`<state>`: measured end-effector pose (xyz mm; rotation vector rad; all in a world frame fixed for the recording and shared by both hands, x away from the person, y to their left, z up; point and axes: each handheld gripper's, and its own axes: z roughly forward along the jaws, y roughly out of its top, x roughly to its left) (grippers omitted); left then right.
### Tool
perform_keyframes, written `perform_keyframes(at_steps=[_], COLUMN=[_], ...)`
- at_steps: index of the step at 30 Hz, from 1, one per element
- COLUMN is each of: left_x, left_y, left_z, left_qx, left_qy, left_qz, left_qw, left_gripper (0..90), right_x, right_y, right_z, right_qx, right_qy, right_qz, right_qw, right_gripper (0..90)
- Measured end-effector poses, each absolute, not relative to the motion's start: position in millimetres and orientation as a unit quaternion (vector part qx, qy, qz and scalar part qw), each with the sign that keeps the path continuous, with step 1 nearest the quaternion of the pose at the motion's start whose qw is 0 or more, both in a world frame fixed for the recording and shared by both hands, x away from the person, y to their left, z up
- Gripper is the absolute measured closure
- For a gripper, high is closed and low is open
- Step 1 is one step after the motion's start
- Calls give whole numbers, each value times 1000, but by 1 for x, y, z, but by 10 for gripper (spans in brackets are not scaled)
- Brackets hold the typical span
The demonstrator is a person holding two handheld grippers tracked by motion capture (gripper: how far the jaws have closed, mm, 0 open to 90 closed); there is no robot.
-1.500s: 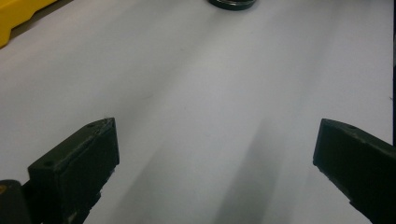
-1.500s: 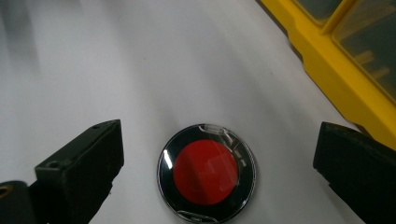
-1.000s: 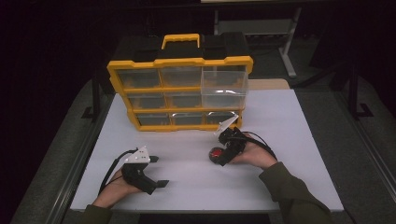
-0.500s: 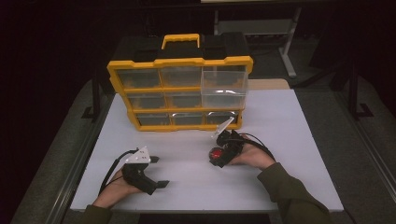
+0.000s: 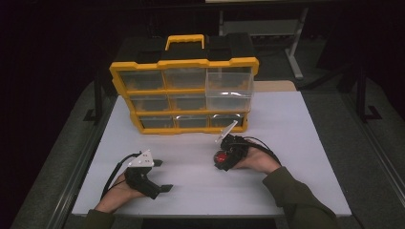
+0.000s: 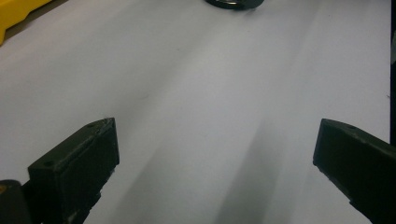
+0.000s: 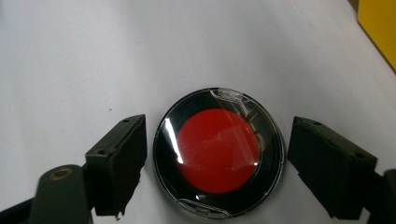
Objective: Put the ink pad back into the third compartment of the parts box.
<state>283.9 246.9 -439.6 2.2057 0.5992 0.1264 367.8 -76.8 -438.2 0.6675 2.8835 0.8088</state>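
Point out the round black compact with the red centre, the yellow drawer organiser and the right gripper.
Round black compact with red centre (image 7: 218, 151): right gripper view, red middle.
Yellow drawer organiser (image 5: 184, 63): high view, yellow top rail.
Right gripper (image 7: 217, 163): right gripper view, midway between its fingertips.

Left black two-jaw gripper (image 5: 161, 175) resting low in the left hand (image 5: 119, 191), fingers (image 6: 74, 172) spread wide. Right black two-jaw gripper (image 5: 220, 161) held in the right hand (image 5: 258, 161), olive sleeve (image 5: 296, 198) behind, fingers (image 7: 116, 163) just closing in, not yet pressing.
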Motion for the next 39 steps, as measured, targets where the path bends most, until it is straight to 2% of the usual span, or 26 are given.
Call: perform_keyframes(at_steps=[9,29,39], left_x=[284,284,284], left_y=[247,248,249], left_z=[-439,-439,-439], left_qx=[877,877,876], left_qy=[238,240,241], left_qz=[51,54,55], left_qw=[414,413,413], left_gripper=[0,0,0], right_x=[366,362,358], right_y=[-77,-78,-94], right_z=[-437,-434,-426], right_qx=[211,219,226], right_qy=[940,940,936], right_qz=[263,259,267], right_qw=[41,47,49], right_gripper=[280,287,287])
